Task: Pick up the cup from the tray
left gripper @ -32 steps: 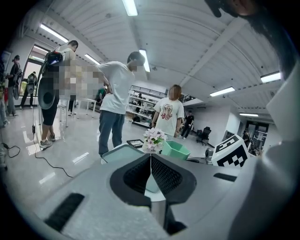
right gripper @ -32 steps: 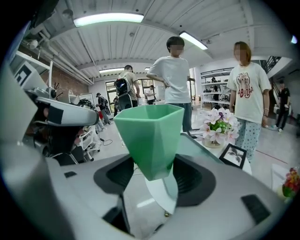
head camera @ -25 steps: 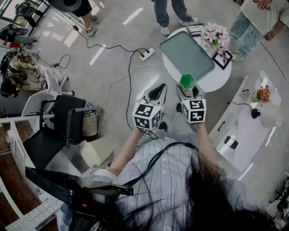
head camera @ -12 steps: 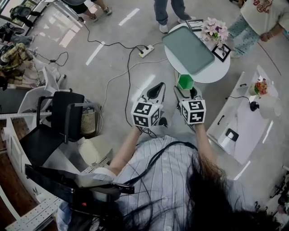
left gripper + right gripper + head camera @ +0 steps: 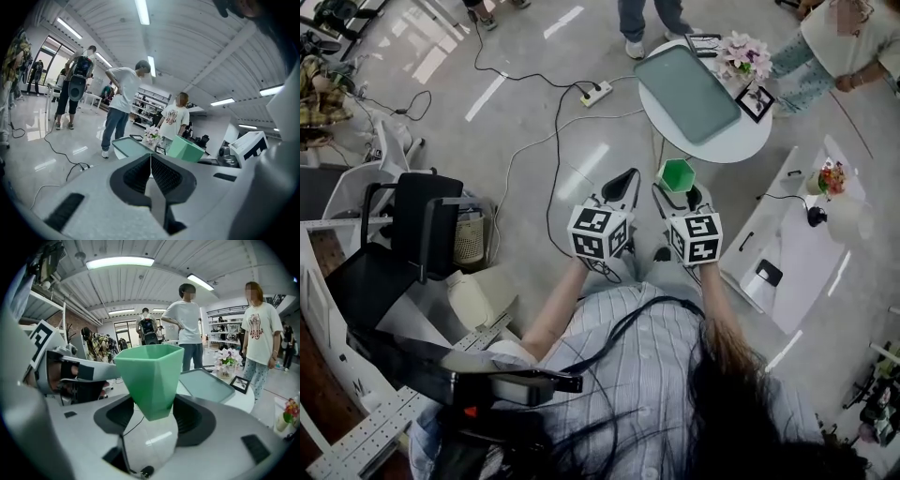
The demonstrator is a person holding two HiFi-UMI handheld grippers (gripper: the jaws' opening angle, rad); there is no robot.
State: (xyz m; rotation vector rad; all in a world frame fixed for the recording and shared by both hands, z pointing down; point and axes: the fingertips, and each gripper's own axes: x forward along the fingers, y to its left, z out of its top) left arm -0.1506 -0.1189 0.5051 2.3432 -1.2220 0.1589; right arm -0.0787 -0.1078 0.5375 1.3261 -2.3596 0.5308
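1. Your right gripper (image 5: 156, 414): both fingers are closed in on the lower end of the green faceted plastic cup (image 5: 150, 373), one pad on each side. The cup is upright, mouth up, tapering down into the grip.
2. Your left gripper (image 5: 151, 169): the ribbed pads are pressed flat together with nothing between them.
3. In the head view your right gripper (image 5: 676, 192) carries the cup (image 5: 677, 173) in the air over the floor. It is off the grey-green rectangular tray (image 5: 689, 80) and just short of the near edge of the round white table (image 5: 741, 142).
4. Your left gripper (image 5: 623, 186) sits just beside the right one, at about the same height. Both marker cubes face up toward the head camera.
5. The tray lies flat on the table, covering most of its left and middle, with nothing on it.
6. Along the table's right edge stand a bunch of pale pink flowers (image 5: 741, 54) and a small black-framed picture (image 5: 756, 101).
7. On the floor left of the table lies a white power strip (image 5: 593, 92), with dark cables trailing off it.
8. A black chair (image 5: 422, 225) stands well to your left.
9. Several people stand beyond the far edge of the table.
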